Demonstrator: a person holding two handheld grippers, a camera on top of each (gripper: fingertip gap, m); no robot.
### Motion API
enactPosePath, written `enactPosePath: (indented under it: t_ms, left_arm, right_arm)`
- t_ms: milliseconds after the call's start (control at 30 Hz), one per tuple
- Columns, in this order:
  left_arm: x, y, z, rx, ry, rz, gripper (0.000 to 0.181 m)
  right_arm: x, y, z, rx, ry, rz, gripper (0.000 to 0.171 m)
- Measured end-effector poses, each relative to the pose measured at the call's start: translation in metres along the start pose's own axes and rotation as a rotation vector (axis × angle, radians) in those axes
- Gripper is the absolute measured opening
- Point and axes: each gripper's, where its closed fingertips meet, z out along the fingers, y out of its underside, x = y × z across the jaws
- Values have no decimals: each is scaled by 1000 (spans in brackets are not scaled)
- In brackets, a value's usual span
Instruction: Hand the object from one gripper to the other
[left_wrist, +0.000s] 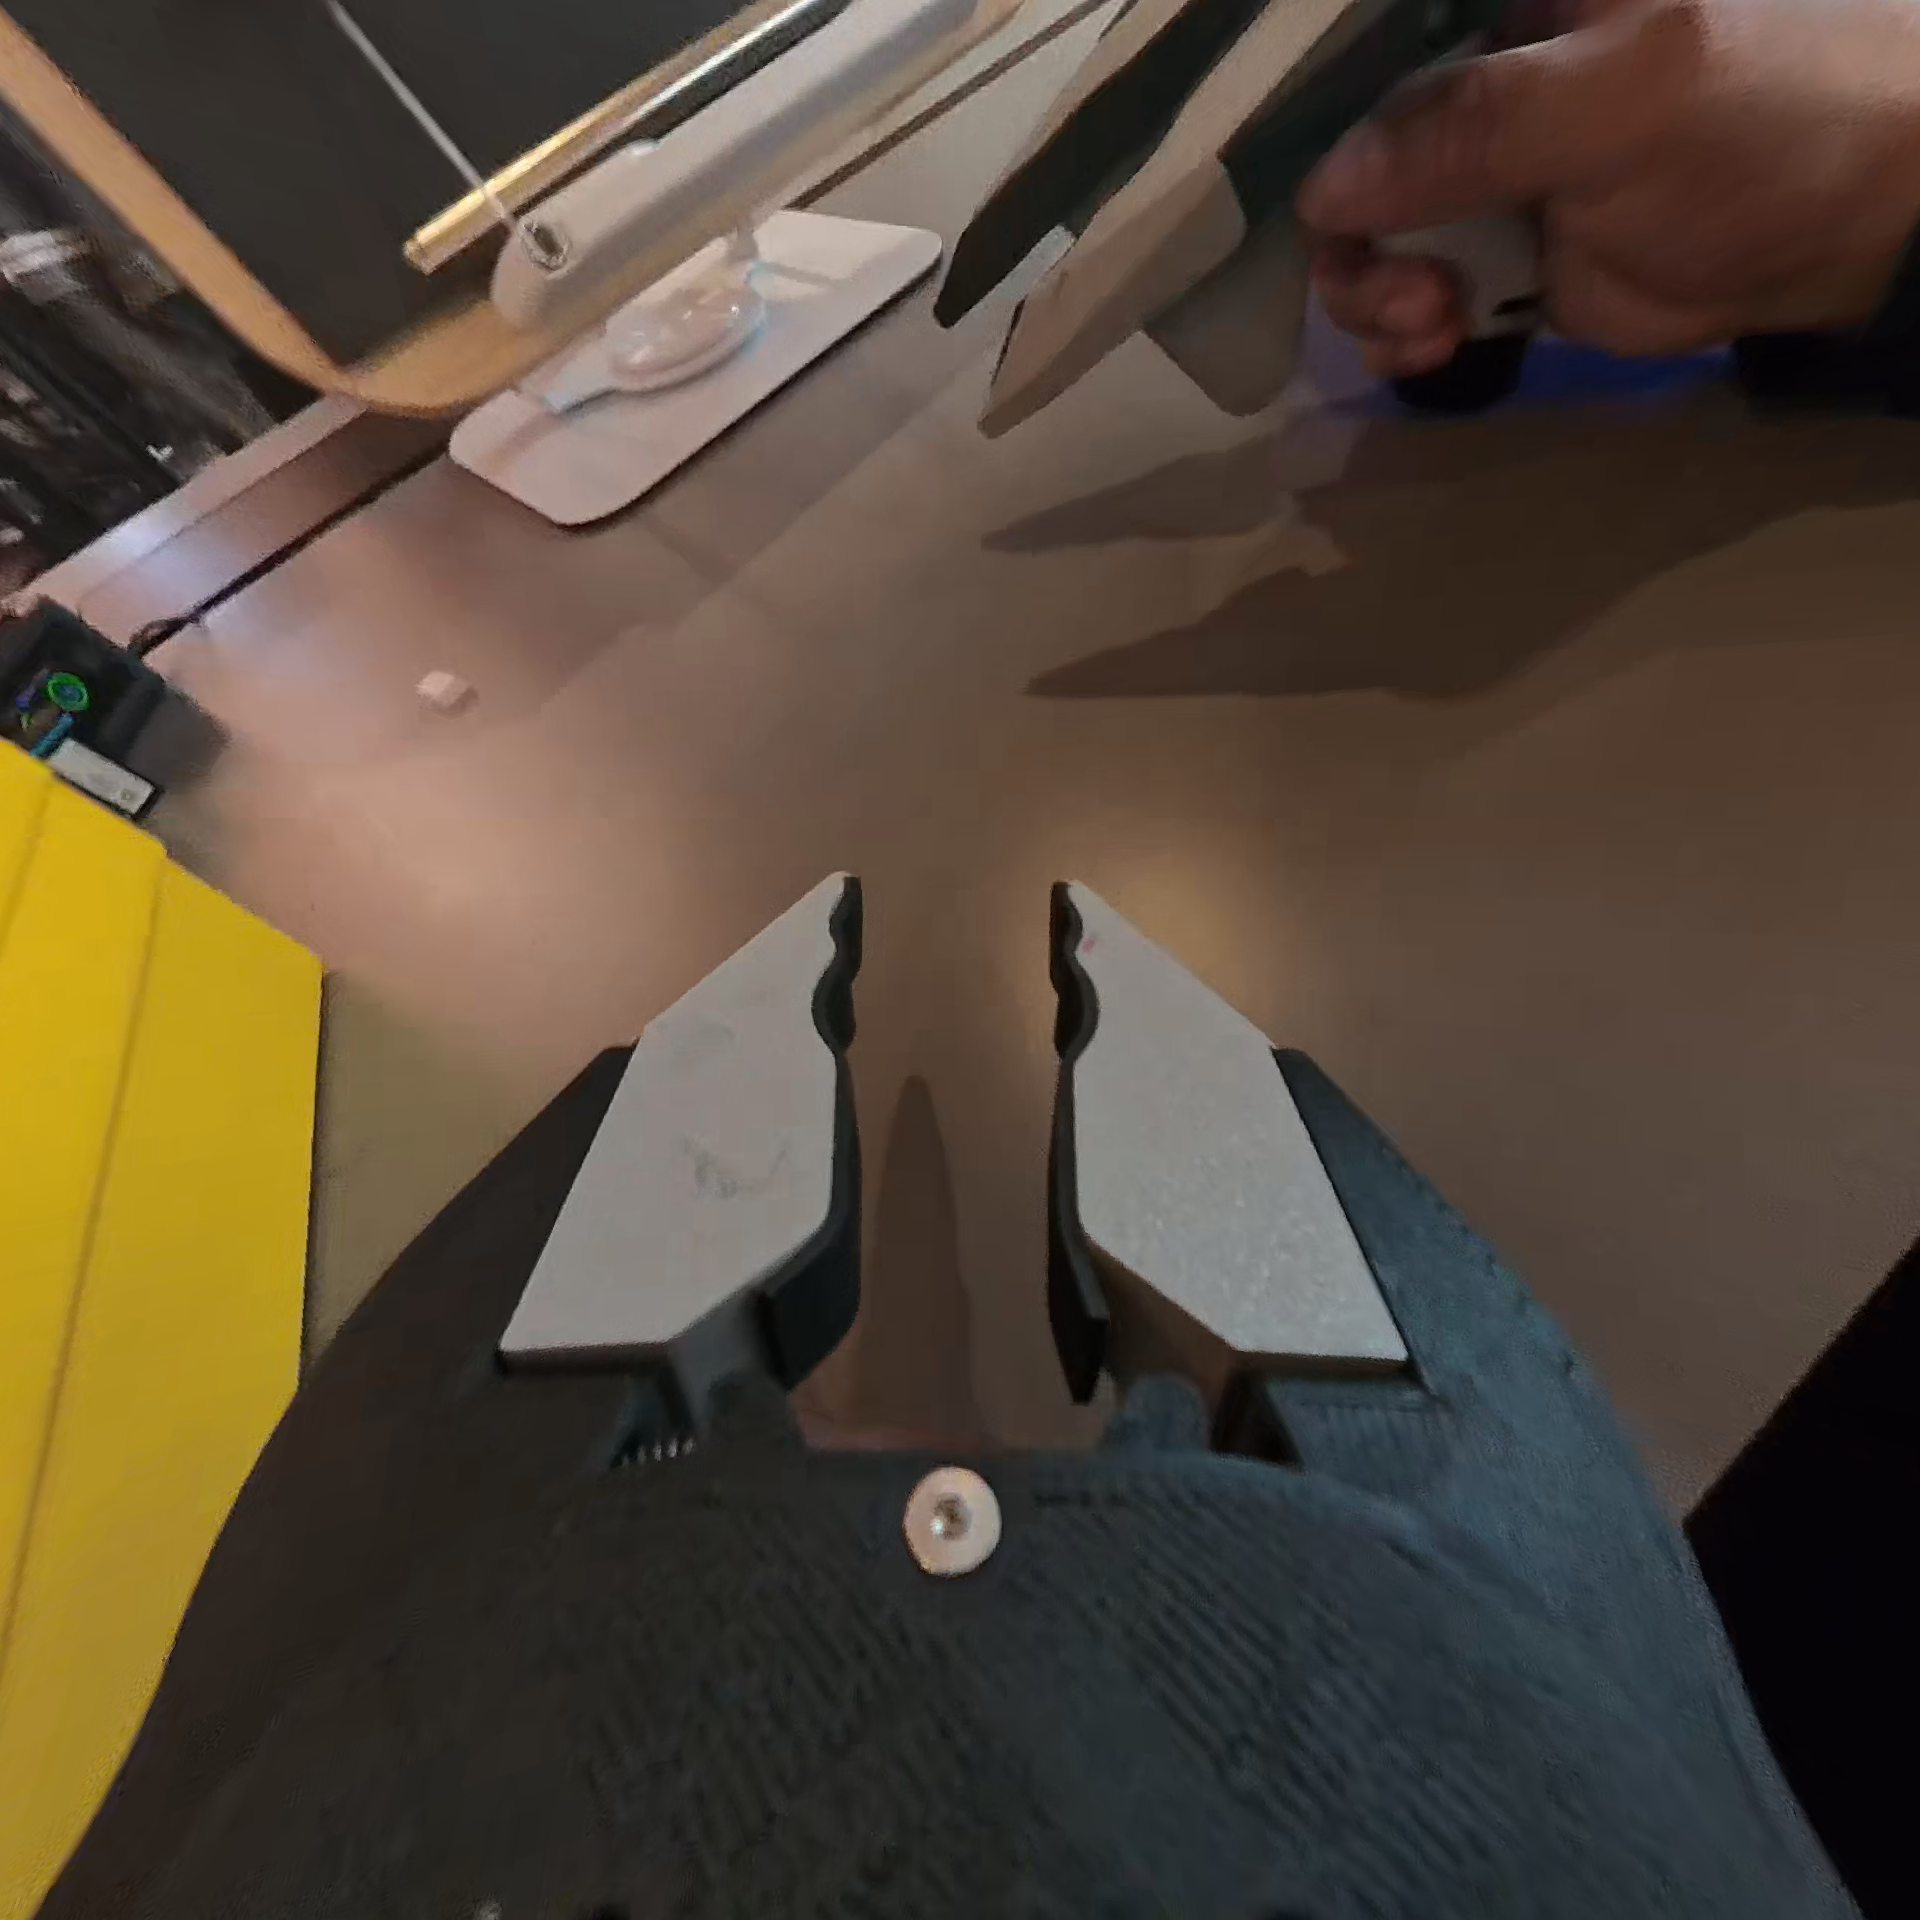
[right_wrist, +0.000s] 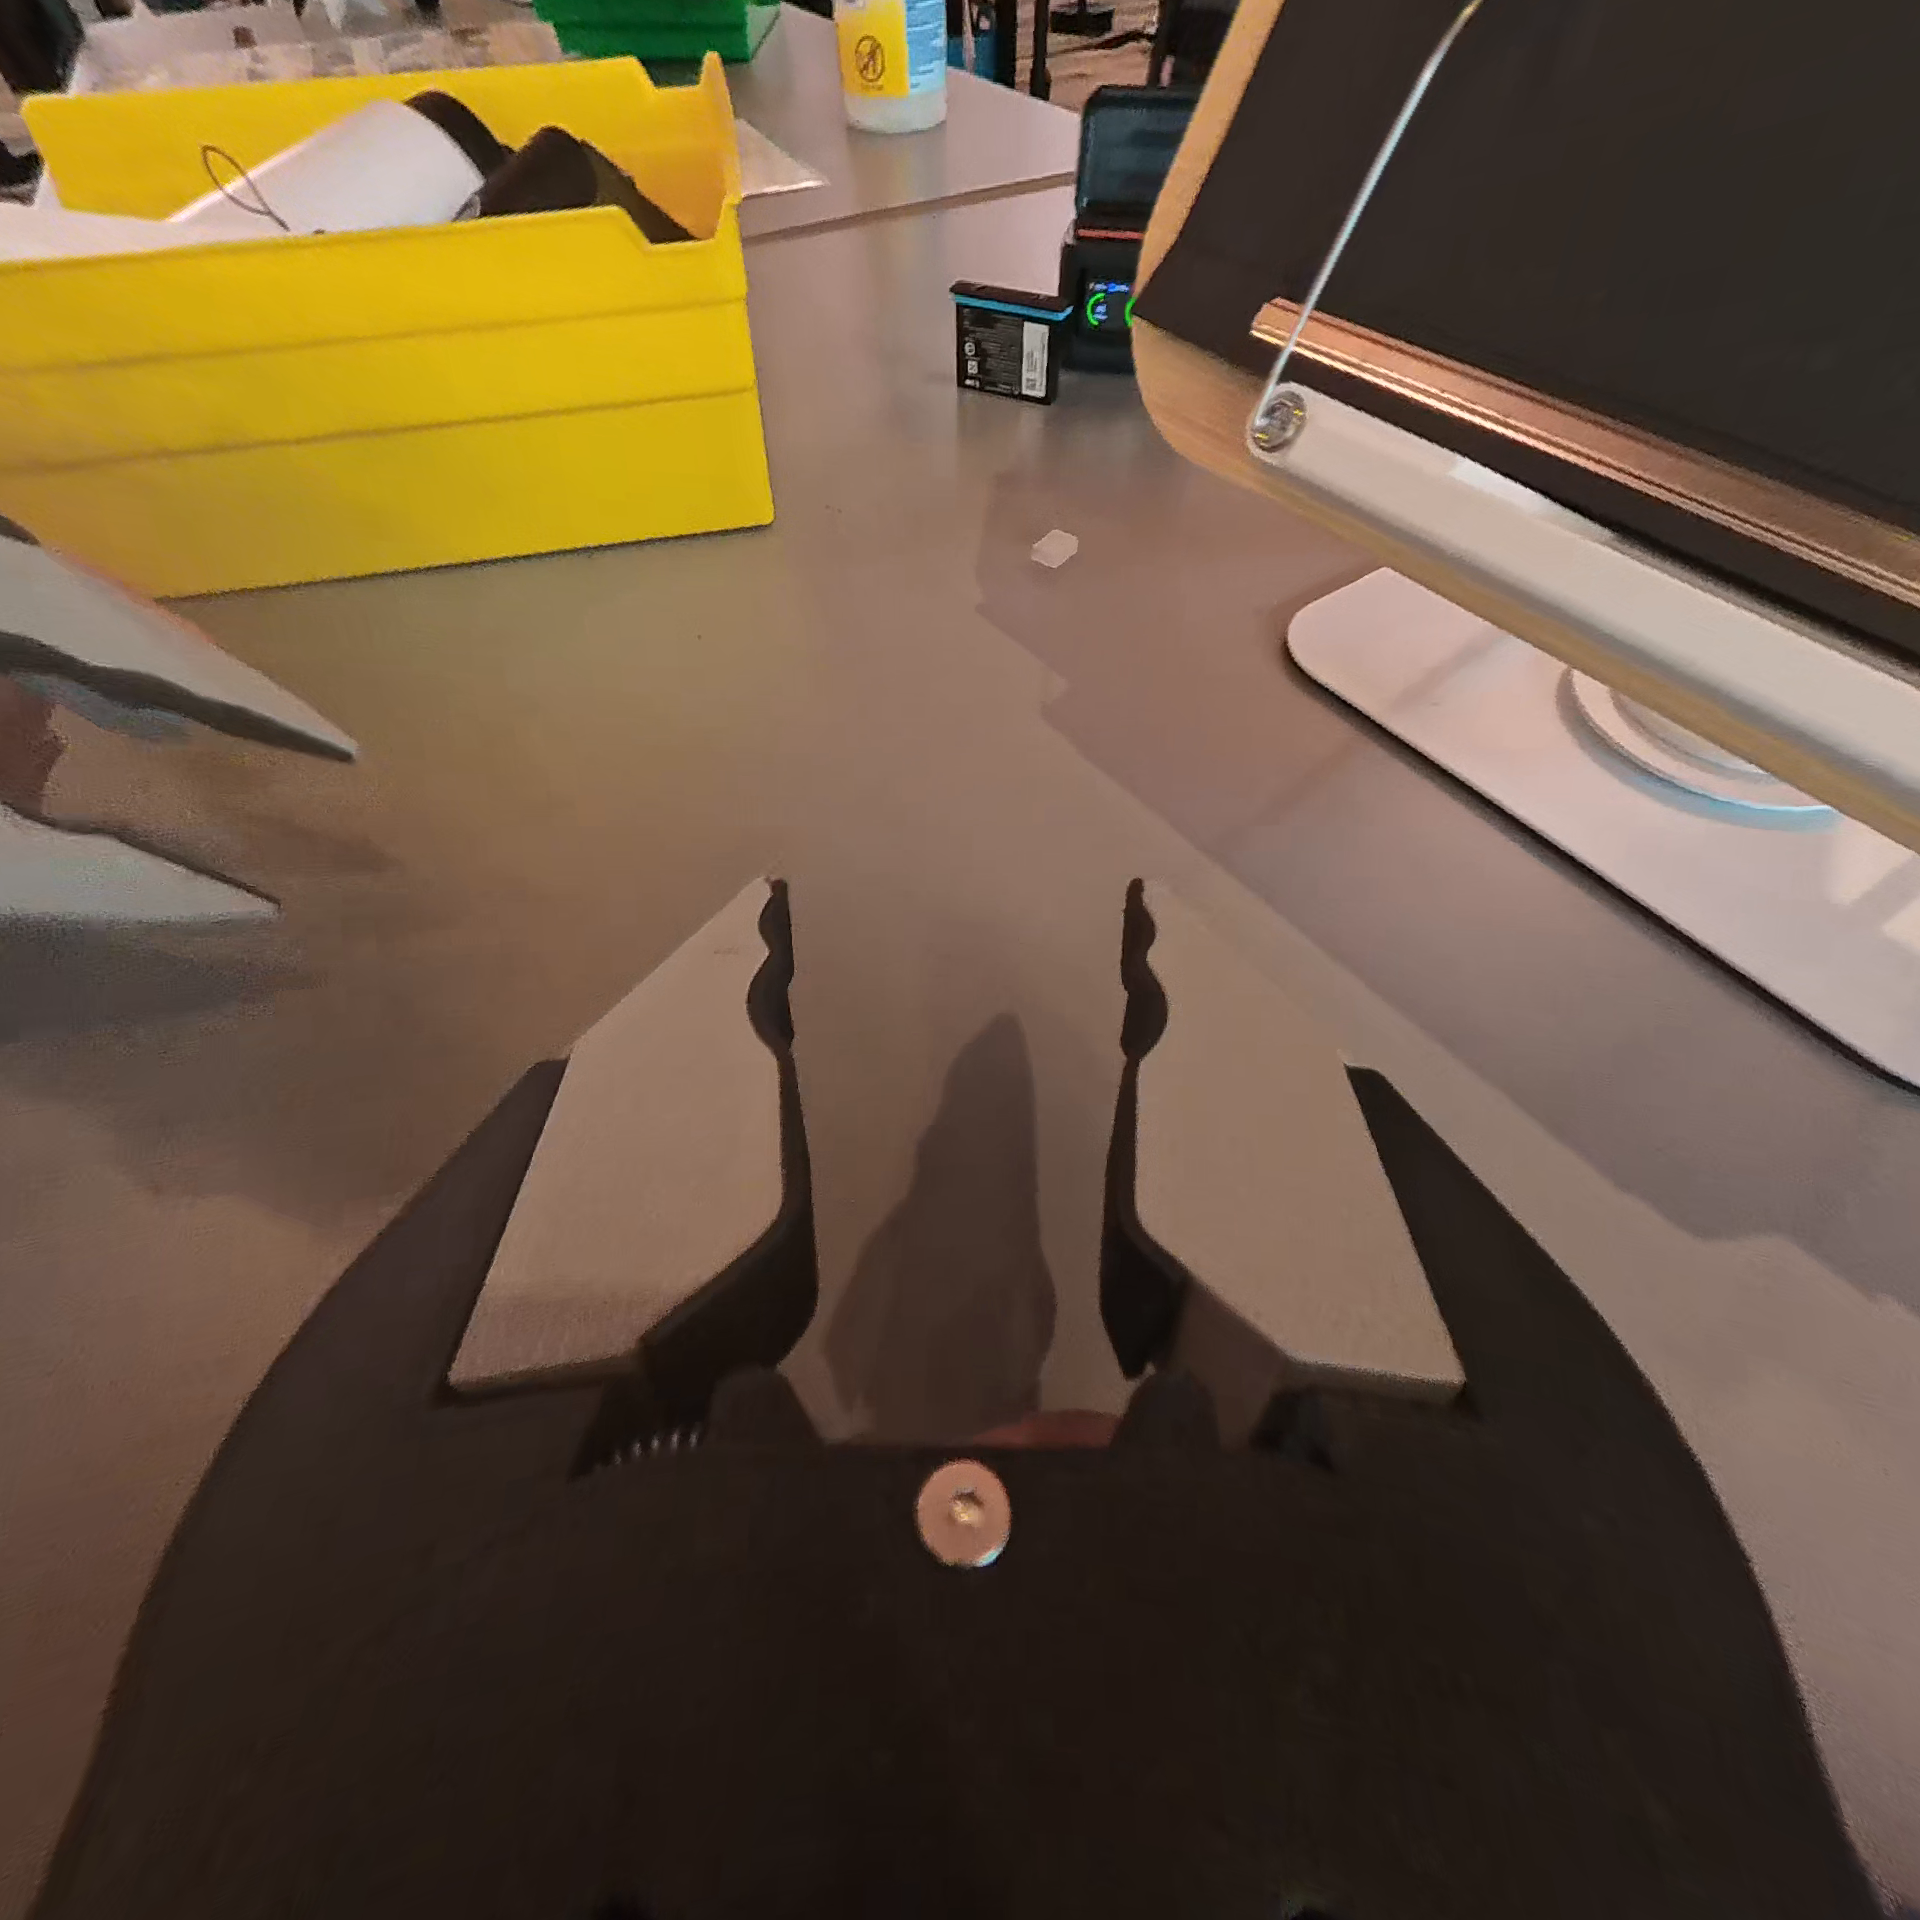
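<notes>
Black ribbed-plastic left gripper (left_wrist: 956, 894) with grey plates, jaws apart and empty, matching right gripper (right_wrist: 954, 894) likewise apart, smooth grey-brown tabletop (right_wrist: 935, 727), small translucent block (right_wrist: 1054, 548), glossy yellow plastic bin (right_wrist: 384, 416).

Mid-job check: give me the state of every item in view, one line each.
left gripper: open, holding nothing.
right gripper: open, holding nothing.
yellow bin: open-topped, upright on the table, a white roll inside.
small white piece: lying loose on the table.
monitor: screen dark.
</notes>
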Motion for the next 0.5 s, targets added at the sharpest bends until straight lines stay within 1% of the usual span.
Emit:
enactPosePath:
  t_ms: [33, 133, 200, 300, 400, 500]
  left_arm:
    - [-1, 4, -2, -18, -1, -12, 35]
    - [-4, 11, -7, -49, -43, 12, 43]
    - [0, 10, -13, -36, -51, 6, 43]
    - [2, 10, -28, -14, -34, -56, 42]
    - [-16, 2, -54, 7, -124, -44, 42]
    - [-31, -19, -89, 51, -180, -40, 42]
  right_arm:
    - [-1, 0, 0, -2, 1, -12, 61]
    - [-2, -1, -1, -1, 18, -46, 60]
    - [-1, -2, -3, 1, 26, -52, 60]
    - [2, -1, -4, 1, 29, -32, 61]
    - [5, 0, -6, 8, 39, -15, 61]
    - [8, 1, -9, 15, 44, 5, 61]
